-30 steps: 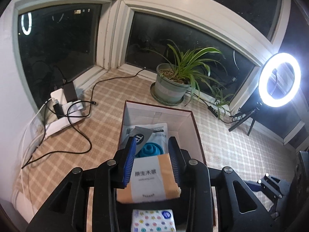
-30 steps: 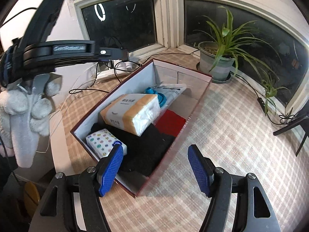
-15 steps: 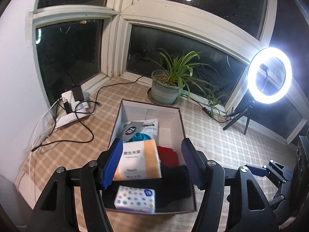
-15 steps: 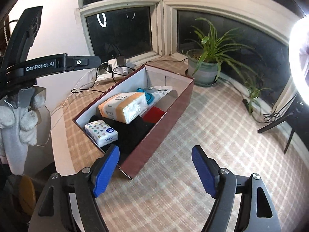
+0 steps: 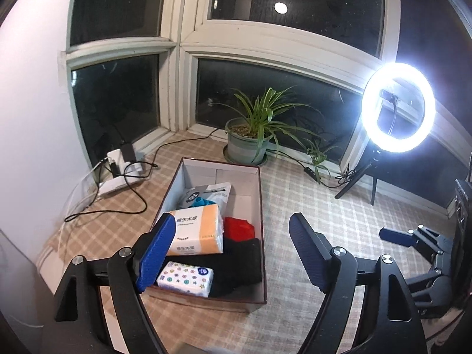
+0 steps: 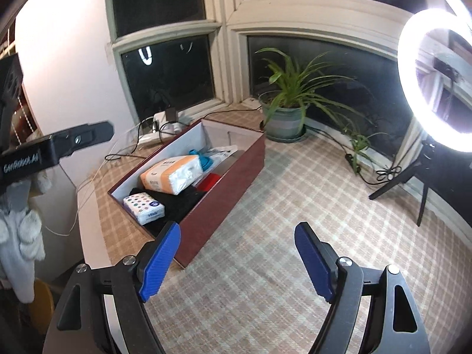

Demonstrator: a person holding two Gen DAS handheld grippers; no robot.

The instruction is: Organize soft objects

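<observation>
Tissues, a large orange pack point(image 5: 197, 229) leaning on dark cloth point(image 5: 239, 268) beside a small dotted pack point(image 5: 185, 278), are being kept in the maroon box point(image 5: 261, 206) at lower centre of the left view, grouped so soft items are being stored together. Left gripper point(image 5: 228, 253) is being held spread, its jaws having just been opening with nothing between them. Right gripper point(image 6: 236, 262) is being held spread over the checked tabletop point(image 6: 295, 200), pinching nothing.

Checked mat point(image 6: 280, 206) clear right of packed box point(image 6: 230, 183)
</observation>
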